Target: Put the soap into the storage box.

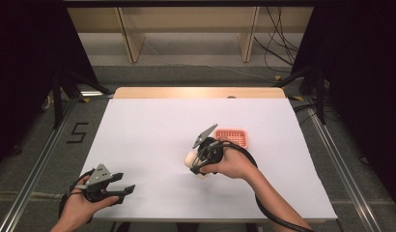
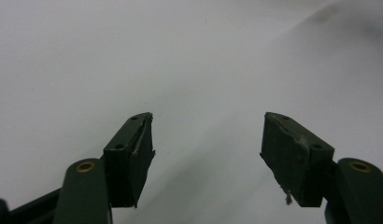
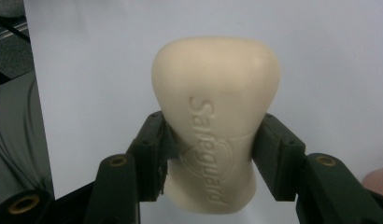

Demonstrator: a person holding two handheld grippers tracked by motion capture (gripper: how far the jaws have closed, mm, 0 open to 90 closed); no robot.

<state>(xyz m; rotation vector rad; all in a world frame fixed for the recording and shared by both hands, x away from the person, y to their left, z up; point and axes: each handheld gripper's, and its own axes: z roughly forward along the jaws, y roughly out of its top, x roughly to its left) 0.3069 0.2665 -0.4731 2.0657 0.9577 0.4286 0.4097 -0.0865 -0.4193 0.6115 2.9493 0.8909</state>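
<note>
A cream bar of soap (image 3: 216,107), stamped "Safeguard", is clamped at its narrow waist between the jaws of my right gripper (image 3: 210,156). In the high view that right gripper (image 1: 198,162) holds the soap (image 1: 190,157) just above the white table (image 1: 152,130), a little left of a small pink tray (image 1: 232,137). My left gripper (image 1: 126,192) rests near the table's front left corner. Its jaws stand wide apart in the left gripper view (image 2: 208,140), with bare white tabletop between them.
The pink tray lies right of the table's middle, behind the right hand. Wooden shelf legs (image 1: 131,38) and loose cables (image 1: 278,48) stand on the floor beyond the far edge. Metal rails (image 1: 36,159) run along both sides of the table.
</note>
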